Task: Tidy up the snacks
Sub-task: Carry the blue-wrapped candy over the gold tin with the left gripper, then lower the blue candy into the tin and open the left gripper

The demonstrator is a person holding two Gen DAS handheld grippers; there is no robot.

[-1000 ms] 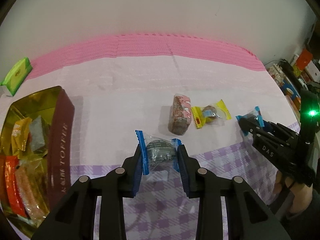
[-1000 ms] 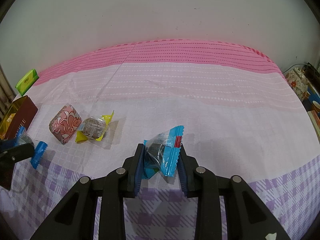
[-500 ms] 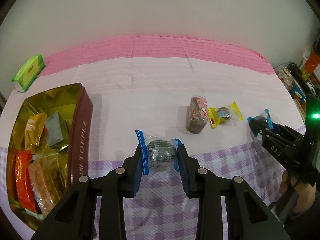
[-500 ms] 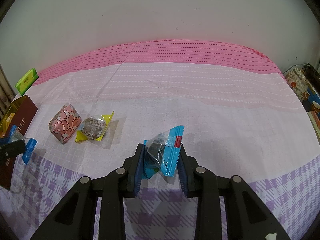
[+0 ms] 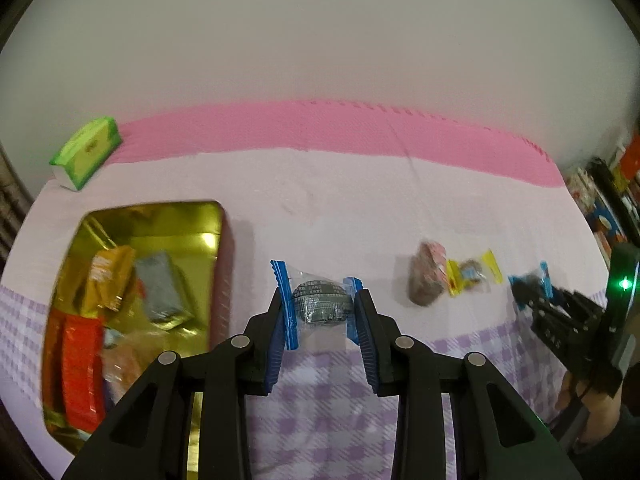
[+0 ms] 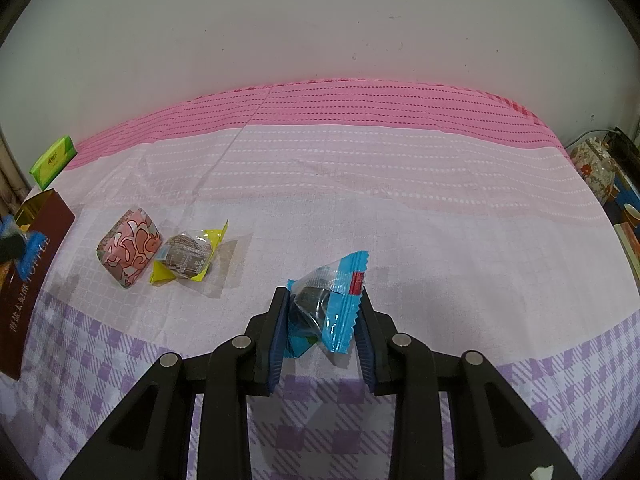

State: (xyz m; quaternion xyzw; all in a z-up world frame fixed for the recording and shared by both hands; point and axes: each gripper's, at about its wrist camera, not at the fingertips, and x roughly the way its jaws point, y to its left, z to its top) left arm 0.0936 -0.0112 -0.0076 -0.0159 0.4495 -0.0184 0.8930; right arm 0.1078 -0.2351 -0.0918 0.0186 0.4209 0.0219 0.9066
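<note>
My left gripper is shut on a blue-ended clear wrapper with a dark round snack, held above the cloth just right of the gold toffee tin, which holds several wrapped snacks. My right gripper is shut on a light-blue wrapped snack over the table's front middle. It also shows at the far right of the left wrist view as right gripper. A pink patterned snack and a yellow-ended snack lie side by side on the cloth between tin and right gripper.
A green box sits at the back left by the wall. The tin's brown side stands at the left edge of the right wrist view. A patterned jar and cluttered shelves are off the table's right end.
My left gripper has carried its snack up and leftward toward the tin, whose open inside now fills more of the view. The right gripper and its snack stayed where they were.
</note>
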